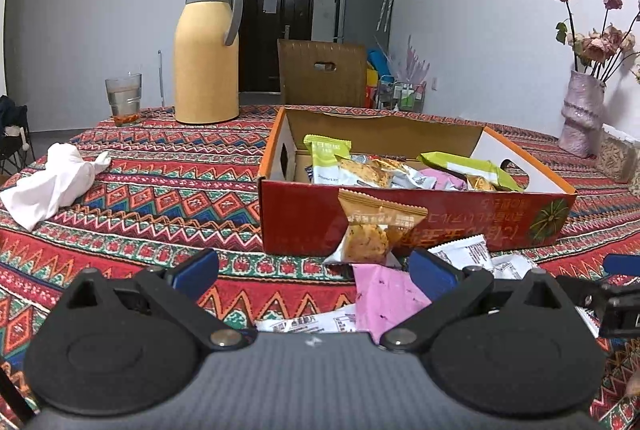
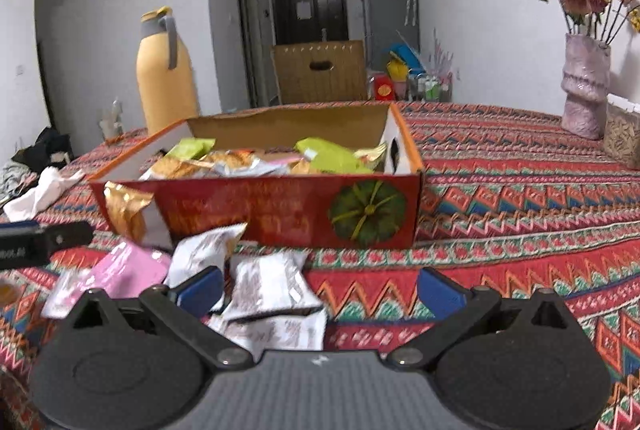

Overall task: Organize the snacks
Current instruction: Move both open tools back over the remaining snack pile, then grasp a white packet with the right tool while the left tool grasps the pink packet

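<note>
A red cardboard box [image 1: 304, 214] [image 2: 280, 214] with orange rims stands on the patterned tablecloth and holds several snack packets. An orange snack packet [image 1: 370, 230] [image 2: 126, 212] leans upright against its front wall. A pink packet [image 1: 384, 296] [image 2: 124, 268] and white packets [image 1: 472, 254] [image 2: 268, 282] lie loose in front of the box. My left gripper [image 1: 316, 272] is open, low over the cloth, with the pink packet between its blue fingers. My right gripper [image 2: 320, 288] is open over the white packets.
A yellow thermos [image 1: 206, 50] [image 2: 164, 78] and a glass of water [image 1: 123, 98] stand at the far left of the table. A crumpled white cloth [image 1: 52, 182] lies left. A pink vase with dried flowers [image 1: 580, 110] [image 2: 584, 90] stands far right. A chair back [image 1: 322, 72] rises behind.
</note>
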Action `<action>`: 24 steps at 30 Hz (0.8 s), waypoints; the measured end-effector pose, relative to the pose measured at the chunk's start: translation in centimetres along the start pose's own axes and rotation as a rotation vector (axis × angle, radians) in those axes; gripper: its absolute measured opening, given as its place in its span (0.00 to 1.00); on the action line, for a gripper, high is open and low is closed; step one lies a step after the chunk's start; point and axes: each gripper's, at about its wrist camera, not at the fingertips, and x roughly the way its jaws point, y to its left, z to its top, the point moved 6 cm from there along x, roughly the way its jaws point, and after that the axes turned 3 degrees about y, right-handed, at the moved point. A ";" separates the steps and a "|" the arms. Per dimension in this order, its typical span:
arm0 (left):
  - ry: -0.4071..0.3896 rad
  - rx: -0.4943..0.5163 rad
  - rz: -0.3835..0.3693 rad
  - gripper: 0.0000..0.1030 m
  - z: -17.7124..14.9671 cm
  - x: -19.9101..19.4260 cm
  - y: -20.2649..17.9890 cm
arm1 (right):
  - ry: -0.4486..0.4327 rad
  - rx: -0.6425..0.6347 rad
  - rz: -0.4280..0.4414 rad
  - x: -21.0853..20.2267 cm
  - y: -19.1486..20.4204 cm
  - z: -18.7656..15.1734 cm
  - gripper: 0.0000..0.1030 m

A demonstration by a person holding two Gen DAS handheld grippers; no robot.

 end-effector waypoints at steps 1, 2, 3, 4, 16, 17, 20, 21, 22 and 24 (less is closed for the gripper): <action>0.003 -0.001 0.002 1.00 -0.1 0.1 0.0 | 0.006 -0.004 0.002 0.0 0.2 -0.1 1.00; 0.003 -0.001 0.001 1.00 -0.2 0.2 0.0 | 0.012 -0.003 0.006 -0.1 0.4 -0.2 1.00; 0.003 0.001 -0.003 1.00 -0.2 0.2 -0.1 | 0.018 0.001 0.015 -0.1 0.6 -0.3 1.00; 0.001 0.002 -0.005 1.00 -0.2 0.2 -0.2 | 0.021 0.000 0.020 -0.1 0.8 -0.3 1.00; 0.004 -0.004 -0.017 1.00 -0.4 0.2 -0.3 | 0.135 -0.048 -0.005 2.1 2.6 -2.0 1.00; 0.002 -0.006 -0.018 1.00 -0.4 0.1 -0.2 | 0.144 -0.051 -0.008 2.2 2.6 -2.1 1.00; 0.005 -0.001 -0.018 1.00 -0.4 0.1 -0.3 | 0.165 -0.064 -0.017 2.5 2.8 -2.2 1.00; 0.006 0.001 -0.017 1.00 -0.4 0.2 -0.4 | 0.165 -0.072 -0.023 2.5 2.9 -2.3 1.00; 0.008 0.002 -0.016 1.00 -0.5 0.2 -0.4 | 0.165 -0.074 -0.022 2.6 3.0 -2.3 1.00; 0.010 0.002 -0.017 1.00 -0.5 0.2 -0.4 | 0.167 -0.071 -0.021 2.6 2.9 -2.2 1.00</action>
